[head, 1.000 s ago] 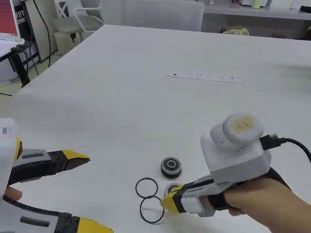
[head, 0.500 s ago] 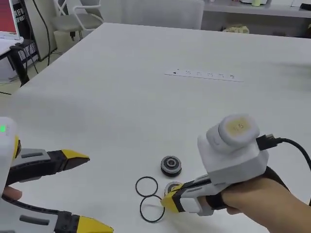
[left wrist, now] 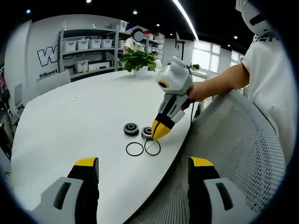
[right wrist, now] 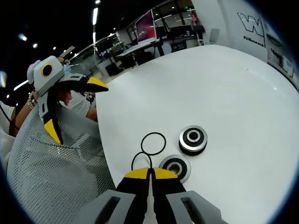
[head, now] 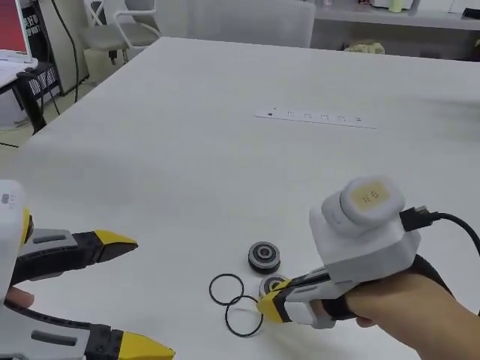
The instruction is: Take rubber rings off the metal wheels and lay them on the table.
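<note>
2 rubber rings [head: 211, 289] lie flat (right gripper [right wrist: 150, 171] jaws together).

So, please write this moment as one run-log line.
right tongs: shut on thin black rubber ring | left tongs: open | other black ring: on white table

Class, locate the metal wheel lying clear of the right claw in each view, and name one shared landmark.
Head view: metal wheel, lower centre.
Left gripper view: the wheel, centre, leftmost of two.
Right gripper view: the wheel, right of centre.
Landmark: second wheel beside the right claw.
</note>
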`<state>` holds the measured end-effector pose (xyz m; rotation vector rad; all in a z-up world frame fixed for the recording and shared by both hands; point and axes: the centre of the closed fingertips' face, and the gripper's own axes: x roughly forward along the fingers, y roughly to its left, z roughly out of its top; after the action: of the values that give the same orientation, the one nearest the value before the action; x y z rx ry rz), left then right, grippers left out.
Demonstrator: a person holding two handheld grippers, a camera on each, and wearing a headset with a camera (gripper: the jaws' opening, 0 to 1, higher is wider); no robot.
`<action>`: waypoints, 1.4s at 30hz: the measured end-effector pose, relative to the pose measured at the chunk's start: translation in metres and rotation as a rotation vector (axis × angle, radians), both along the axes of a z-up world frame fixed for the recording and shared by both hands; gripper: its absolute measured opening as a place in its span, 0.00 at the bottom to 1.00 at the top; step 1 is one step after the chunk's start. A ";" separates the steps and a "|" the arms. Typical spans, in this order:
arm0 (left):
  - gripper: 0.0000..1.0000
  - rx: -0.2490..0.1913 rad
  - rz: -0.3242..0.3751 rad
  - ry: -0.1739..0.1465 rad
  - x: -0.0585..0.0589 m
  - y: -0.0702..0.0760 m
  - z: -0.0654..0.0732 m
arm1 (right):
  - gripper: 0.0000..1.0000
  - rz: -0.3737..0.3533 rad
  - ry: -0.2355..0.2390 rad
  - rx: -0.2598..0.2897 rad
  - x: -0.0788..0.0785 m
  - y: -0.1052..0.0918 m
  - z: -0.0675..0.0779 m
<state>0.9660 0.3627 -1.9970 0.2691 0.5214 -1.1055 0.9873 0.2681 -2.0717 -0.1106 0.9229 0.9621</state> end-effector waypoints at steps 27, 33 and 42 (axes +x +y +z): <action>0.76 0.006 0.007 -0.003 0.001 0.001 0.000 | 0.04 -0.081 -0.021 0.035 0.015 -0.014 0.016; 0.76 0.017 -0.014 -0.040 0.001 -0.002 0.004 | 0.05 -0.088 -0.029 0.056 0.018 -0.015 0.019; 0.73 0.077 -0.110 -0.154 0.009 -0.016 0.023 | 0.06 -0.103 -0.077 0.074 0.027 -0.022 0.027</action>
<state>0.9751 0.3464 -1.9743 0.4512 0.4160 -1.1616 1.0141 0.2466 -2.0443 -0.0372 0.8140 0.8896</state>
